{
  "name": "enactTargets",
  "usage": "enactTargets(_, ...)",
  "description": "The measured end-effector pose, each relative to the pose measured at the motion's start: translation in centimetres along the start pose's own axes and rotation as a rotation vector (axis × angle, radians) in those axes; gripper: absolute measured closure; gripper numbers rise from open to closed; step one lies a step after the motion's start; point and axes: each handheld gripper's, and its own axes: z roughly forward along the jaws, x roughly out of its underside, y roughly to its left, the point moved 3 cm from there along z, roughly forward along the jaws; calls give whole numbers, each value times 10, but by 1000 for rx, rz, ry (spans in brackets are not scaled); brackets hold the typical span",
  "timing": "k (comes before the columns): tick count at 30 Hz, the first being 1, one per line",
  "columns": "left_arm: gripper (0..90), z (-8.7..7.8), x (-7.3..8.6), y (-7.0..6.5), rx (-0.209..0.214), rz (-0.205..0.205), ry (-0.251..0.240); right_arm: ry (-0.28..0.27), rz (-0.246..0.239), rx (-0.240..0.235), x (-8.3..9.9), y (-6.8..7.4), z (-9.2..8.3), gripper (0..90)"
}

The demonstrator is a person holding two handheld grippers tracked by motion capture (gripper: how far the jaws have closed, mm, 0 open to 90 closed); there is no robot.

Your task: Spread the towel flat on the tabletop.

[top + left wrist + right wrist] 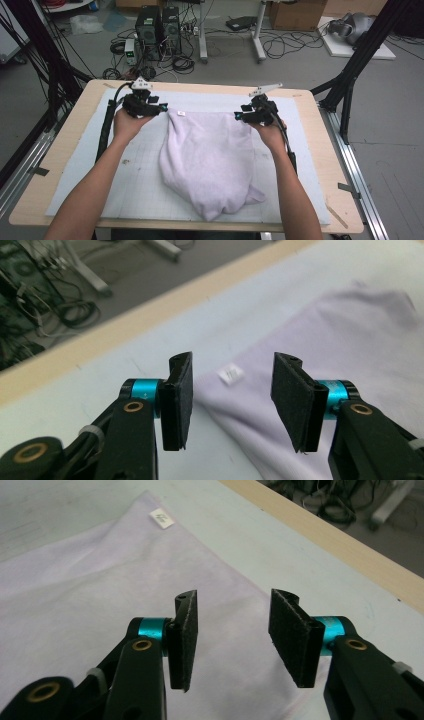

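I have both forearms reaching in from the near edge, spread apart, each hand wrapped around its tool at the far half of the table (70, 150). My left gripper (161, 108) sits just beside the towel's (207, 155) far left corner; in the left gripper view its jaws stand spread with nothing between the pads (181, 400), and the towel corner lies below and beyond the gap. My right gripper (239, 116) is at the towel's far right corner; in the right gripper view its jaws are likewise spread and empty, hovering over the cloth near its edge.

The towel is pale lilac, lying on the light grey mat (135, 190) near the table's middle. Its far edge is pulled fairly straight between the two tools, while the near part bunches into a rounded, rumpled lump that narrows toward the near edge of the mat, with a small flap sticking out at the near right. A small white tag (181, 114) sits near the far left corner, face up.

Bare mat shows on both sides of the towel and in a strip beyond it, then the wooden rim of the table. Past the far edge I see floor with cables (280, 42) and two computer towers (157, 27).
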Motion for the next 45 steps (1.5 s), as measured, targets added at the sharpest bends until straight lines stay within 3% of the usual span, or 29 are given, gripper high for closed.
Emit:
enactTargets(3, 516, -5, 20, -11, 36, 7, -1, -4, -24, -35, 13, 16, -8, 555)
enactTargets(7, 513, -18, 39, -33, 83, 58, -15, -47, -44, -85, 27, 39, -27, 542)
enactTargets(11, 511, -34, 58, -52, 133, 75, -41, -82, -71, -133, 41, 61, -40, 520)
enactTargets(15, 505, -47, 76, -69, 185, 76, -54, -77, -77, -177, 62, 81, -46, 491)
enactTargets(19, 497, -53, 95, -81, 236, 60, -34, -73, -84, -208, 82, 96, -51, 497)
enactTargets(22, 489, -56, 106, -92, 272, 83, -3, -80, -70, -246, 97, 108, -54, 498)
enactTargets(26, 486, -59, 115, -102, 306, 100, 22, -62, -94, -271, 114, 124, -58, 498)
enactTargets(30, 499, -53, 120, -109, 321, 123, 67, -25, -118, -294, 122, 134, -54, 517)
enactTargets(34, 587, -42, 124, -114, 318, 142, 112, 12, -111, -325, 126, 138, -43, 556)
enactTargets(36, 676, -40, 124, -115, 315, 149, 114, 16, -105, -336, 127, 139, -41, 595)
enactTargets(37, 743, -39, 124, -114, 299, 156, 112, 34, -109, -366, 129, 141, -38, 710)
enactTargets(39, 863, -39, 124, -113, 294, 163, 117, 42, -117, -387, 129, 143, -36, 806)
enactTargets(45, 896, -45, 122, -111, 278, 152, 98, 36, -162, -379, 120, 145, -41, 858)
